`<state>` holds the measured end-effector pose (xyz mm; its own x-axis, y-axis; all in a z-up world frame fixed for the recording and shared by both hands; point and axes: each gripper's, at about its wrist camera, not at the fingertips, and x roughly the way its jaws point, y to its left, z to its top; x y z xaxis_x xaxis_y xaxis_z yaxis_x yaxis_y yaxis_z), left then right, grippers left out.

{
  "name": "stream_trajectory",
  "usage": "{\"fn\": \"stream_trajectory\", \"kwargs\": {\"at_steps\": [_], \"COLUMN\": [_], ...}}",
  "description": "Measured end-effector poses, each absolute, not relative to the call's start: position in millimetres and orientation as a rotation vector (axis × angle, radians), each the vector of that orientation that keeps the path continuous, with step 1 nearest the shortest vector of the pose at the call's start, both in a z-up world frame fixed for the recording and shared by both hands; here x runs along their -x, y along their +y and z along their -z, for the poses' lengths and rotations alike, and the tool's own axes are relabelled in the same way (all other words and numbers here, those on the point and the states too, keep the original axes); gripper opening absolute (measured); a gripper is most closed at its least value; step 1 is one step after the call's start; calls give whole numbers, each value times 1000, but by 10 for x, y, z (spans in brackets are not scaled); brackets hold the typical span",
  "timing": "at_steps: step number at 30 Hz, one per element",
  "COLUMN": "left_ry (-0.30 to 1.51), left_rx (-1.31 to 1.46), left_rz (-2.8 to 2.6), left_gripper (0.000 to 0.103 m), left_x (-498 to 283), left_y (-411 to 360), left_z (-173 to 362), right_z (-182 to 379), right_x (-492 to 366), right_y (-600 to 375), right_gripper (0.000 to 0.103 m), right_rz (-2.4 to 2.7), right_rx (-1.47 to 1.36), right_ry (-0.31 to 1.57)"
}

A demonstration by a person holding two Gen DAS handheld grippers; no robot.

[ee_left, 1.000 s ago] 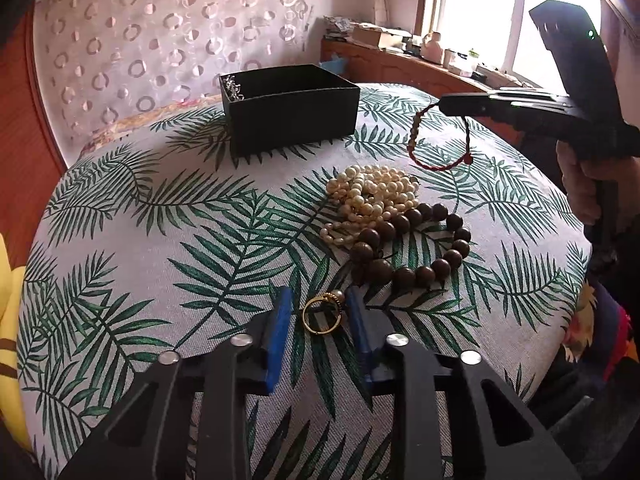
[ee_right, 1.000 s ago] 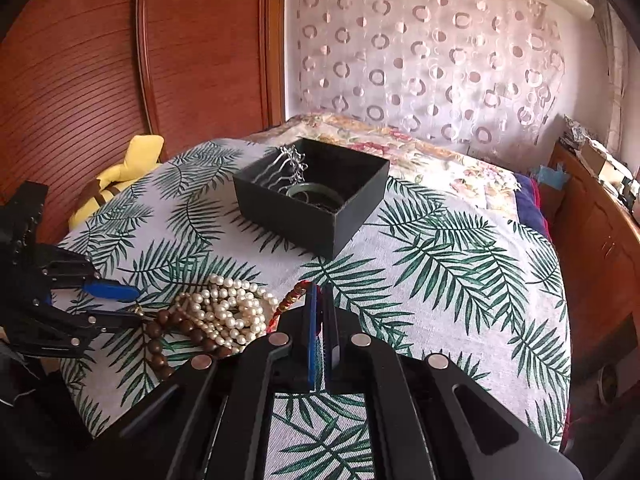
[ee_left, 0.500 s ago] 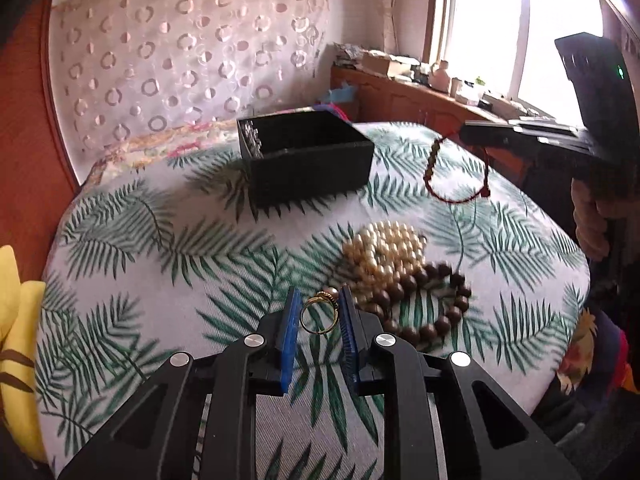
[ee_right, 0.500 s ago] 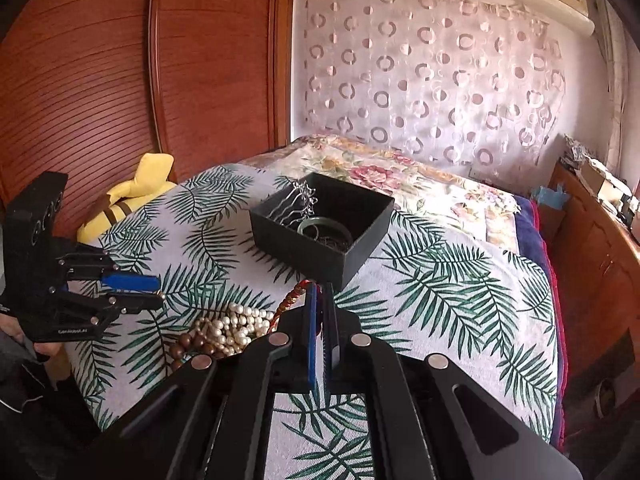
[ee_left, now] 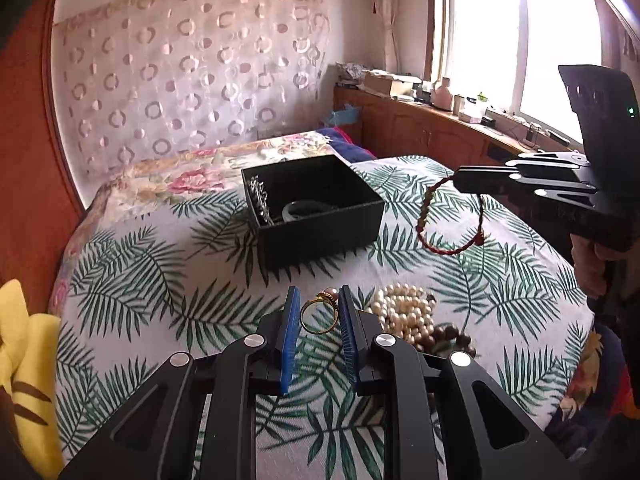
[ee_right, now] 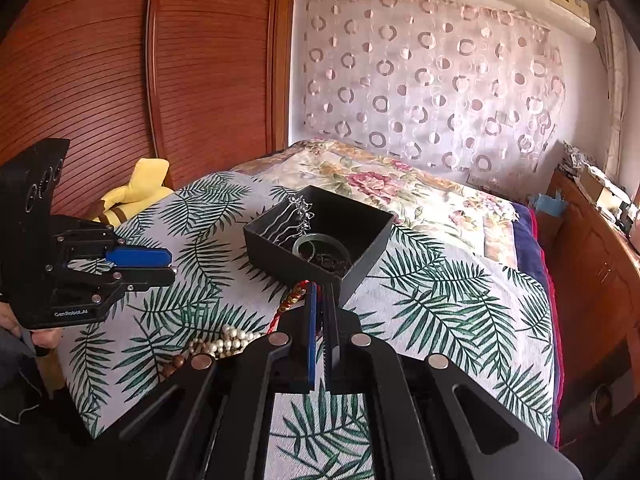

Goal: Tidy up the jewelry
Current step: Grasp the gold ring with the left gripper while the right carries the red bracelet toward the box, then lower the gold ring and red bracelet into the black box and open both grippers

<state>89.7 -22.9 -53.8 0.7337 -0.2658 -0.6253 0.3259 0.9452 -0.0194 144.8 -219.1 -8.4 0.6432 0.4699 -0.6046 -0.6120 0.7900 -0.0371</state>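
My left gripper (ee_left: 319, 307) is shut on a gold ring with a pink pearl (ee_left: 319, 312) and holds it above the palm-leaf cloth. My right gripper (ee_right: 321, 294) is shut on a red cord bracelet (ee_left: 444, 220), which hangs from its tips in the air to the right of the open black box (ee_left: 316, 208). In the right wrist view only a bit of the bracelet (ee_right: 294, 298) shows beside the fingers. The box (ee_right: 320, 236) holds a silver hair comb (ee_right: 298, 216) and a green bangle (ee_right: 320, 244). A pearl strand (ee_left: 404, 312) and brown wooden beads (ee_left: 450, 338) lie on the cloth.
The palm-leaf cloth (ee_left: 160, 280) covers a raised round-edged surface on a bed with a floral cover (ee_right: 400, 188). A yellow plush toy (ee_right: 136, 192) lies at the left edge. A wooden cabinet with clutter (ee_left: 440, 128) stands under the window.
My left gripper closed on the gold ring and lifted it off the cloth. Both grippers have risen, and the right one carried the red bracelet closer to the black box.
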Motion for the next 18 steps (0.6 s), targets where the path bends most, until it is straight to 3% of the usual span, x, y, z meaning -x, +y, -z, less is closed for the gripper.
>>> {"fn": "stream_trajectory", "kwargs": {"at_steps": [18], "left_ry": [630], "left_rx": [-99], "left_rz": [305], "left_gripper": [18], "left_x": [-1416], "left_y": [-286], "left_z": [318], "right_z": [28], "right_x": [-2208], "right_y": [-1839], "right_gripper": [3], "right_rz": [-596], "right_rx": [220], "right_ry": [626]}}
